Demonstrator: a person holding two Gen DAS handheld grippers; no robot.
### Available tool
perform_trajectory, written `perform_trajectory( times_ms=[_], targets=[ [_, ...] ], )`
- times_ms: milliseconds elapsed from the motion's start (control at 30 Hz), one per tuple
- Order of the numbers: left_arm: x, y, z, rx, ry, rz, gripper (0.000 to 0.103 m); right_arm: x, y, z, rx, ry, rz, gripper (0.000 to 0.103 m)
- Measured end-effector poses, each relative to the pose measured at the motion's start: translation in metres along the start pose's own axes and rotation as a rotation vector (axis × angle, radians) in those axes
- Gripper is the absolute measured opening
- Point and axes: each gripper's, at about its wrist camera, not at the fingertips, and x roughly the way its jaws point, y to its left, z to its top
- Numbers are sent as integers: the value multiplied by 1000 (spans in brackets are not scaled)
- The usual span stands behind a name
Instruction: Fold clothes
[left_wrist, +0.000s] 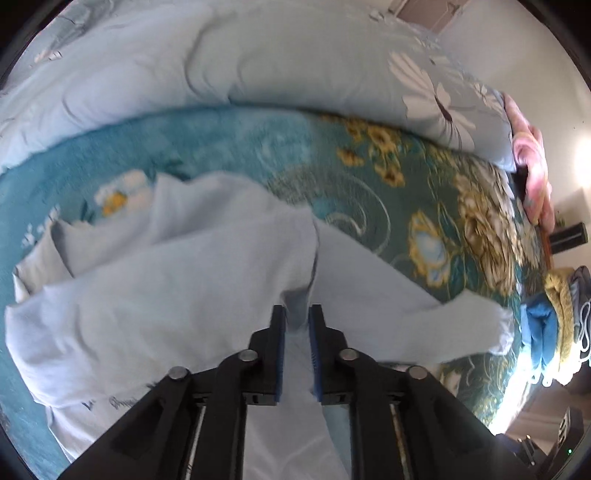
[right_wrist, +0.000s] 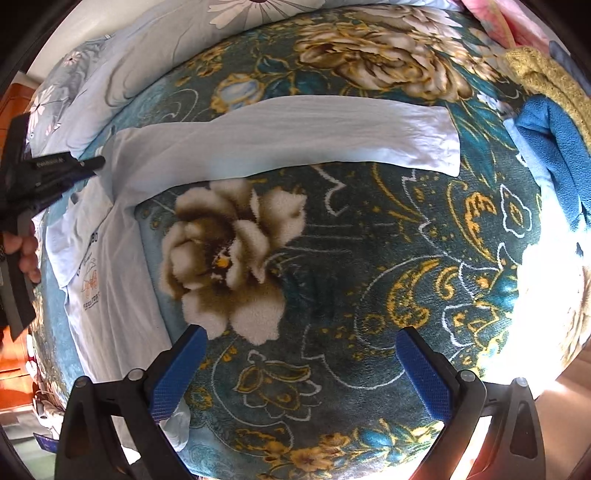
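Pale blue cotton, a long-sleeved shirt (right_wrist: 122, 280), spread over the teal floral blanket (right_wrist: 332, 258) on the bed. Body of it down the left side of the right wrist frame, printed front up; one sleeve (right_wrist: 295, 129) stretched flat across the upper middle, long axis running left to right, cuff ending toward the upper right. Left gripper (left_wrist: 296, 321) pinching a ridge of the fabric, pads nearly together with cloth between them; probably somewhere near the shoulder or collar, though that view is blurry, so hard to swear by it. Right gripper (right_wrist: 301, 373) hovering low centre over bare blanket, fingers spread wide, holding nothing. Sleeve lies ahead of those open fingers and crosswise to them, cuff end clearly nearer the right gripper than the left. Blue and mustard clothes (right_wrist: 554, 122) heaped at the far right edge, well apart from the shirt.
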Motion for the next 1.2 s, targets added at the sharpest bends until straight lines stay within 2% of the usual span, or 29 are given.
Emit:
perform_trajectory(
  times_ms=[67, 133, 233, 333, 467, 567, 700, 867, 1033, 1133, 1200],
  targets=[
    [-5, -2, -6, -2, 14, -22, 25, -1, 1, 2, -3, -3, 6, 103],
    [-17, 2, -13, -14, 12, -62, 38, 0, 6, 6, -15, -7, 16, 103],
    [-39, 19, -24, -51, 4, -85, 42, 2, 20, 15, -43, -16, 39, 103],
    [-67, 56, -34, -118, -32, -58, 43, 2, 44, 33, -75, -38, 101, 103],
    [-102, 133, -41, -249, -88, 16, 49, 5, 92, 66, -137, -73, 188, 103],
    [-111, 191, -36, -348, -75, 78, 50, 13, 133, 91, -185, -89, 222, 103],
    [-105, 249, -21, -433, -43, 113, 50, 24, 183, 114, -247, -100, 229, 103],
    [-74, 282, 2, -525, 24, 104, 50, 47, 222, 135, -264, -86, 202, 103],
    [-42, 274, 19, -458, 113, 190, 50, 62, 215, 151, -184, -79, 199, 100],
    [-25, 270, 20, -441, 162, 226, 50, 71, 210, 161, -136, -75, 197, 89],
    [-19, 269, 17, -451, 181, 216, 50, 77, 208, 167, -105, -71, 195, 82]
  ],
)
